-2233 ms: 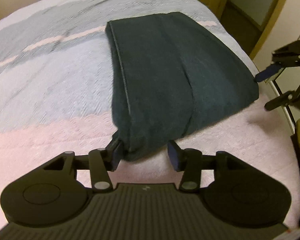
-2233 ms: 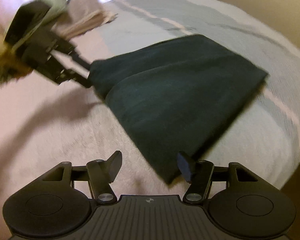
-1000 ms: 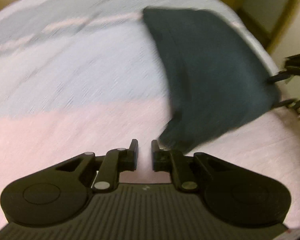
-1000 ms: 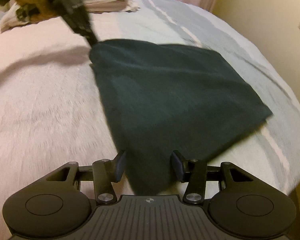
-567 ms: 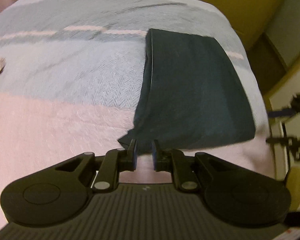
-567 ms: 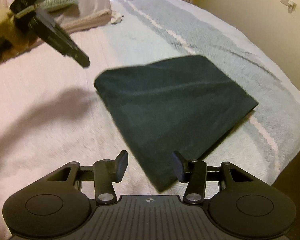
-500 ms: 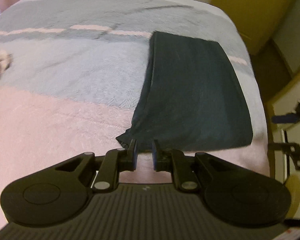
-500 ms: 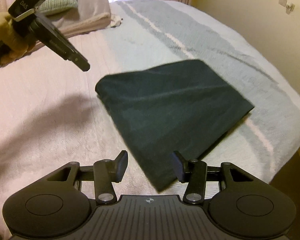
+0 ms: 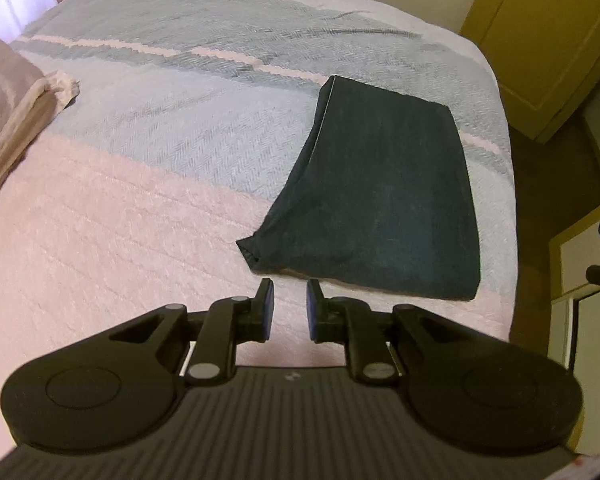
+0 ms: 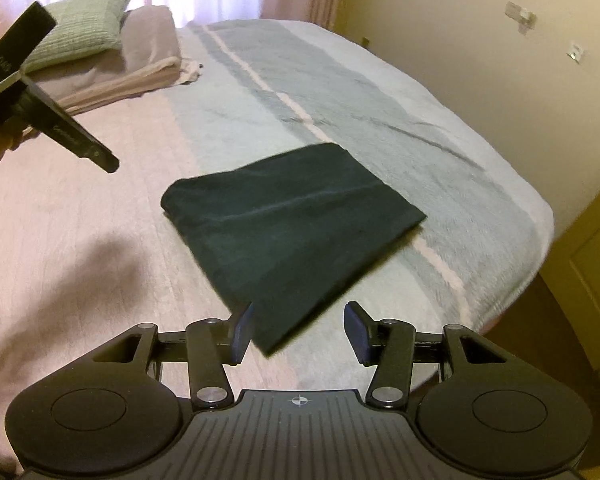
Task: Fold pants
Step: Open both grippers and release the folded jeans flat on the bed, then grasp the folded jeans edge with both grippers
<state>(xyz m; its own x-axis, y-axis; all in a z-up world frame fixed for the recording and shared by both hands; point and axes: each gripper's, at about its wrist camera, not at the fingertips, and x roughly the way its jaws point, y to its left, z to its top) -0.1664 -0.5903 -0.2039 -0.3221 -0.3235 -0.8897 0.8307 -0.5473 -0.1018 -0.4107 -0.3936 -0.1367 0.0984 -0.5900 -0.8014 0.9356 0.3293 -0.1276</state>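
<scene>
Left wrist view: I see the pants (image 9: pixel 384 196) folded into a dark flat bundle on the bed (image 9: pixel 140 216), lying across the seam between its pink and blue-grey areas. My left gripper (image 9: pixel 287 304) hangs just short of the pants' near corner, touching nothing; its fingers sit narrowly apart with bare blanket showing in the gap. Folded bedding (image 9: pixel 8 108) lies far left of the pants.

Right wrist view: my right gripper (image 10: pixel 298 330) is spread wide, empty, hovering at the pants' (image 10: pixel 292 232) near corner. Beyond the pants sit pillows (image 10: pixel 80 32). The left gripper (image 10: pixel 108 166) appears up left of the pants, clear of them.
</scene>
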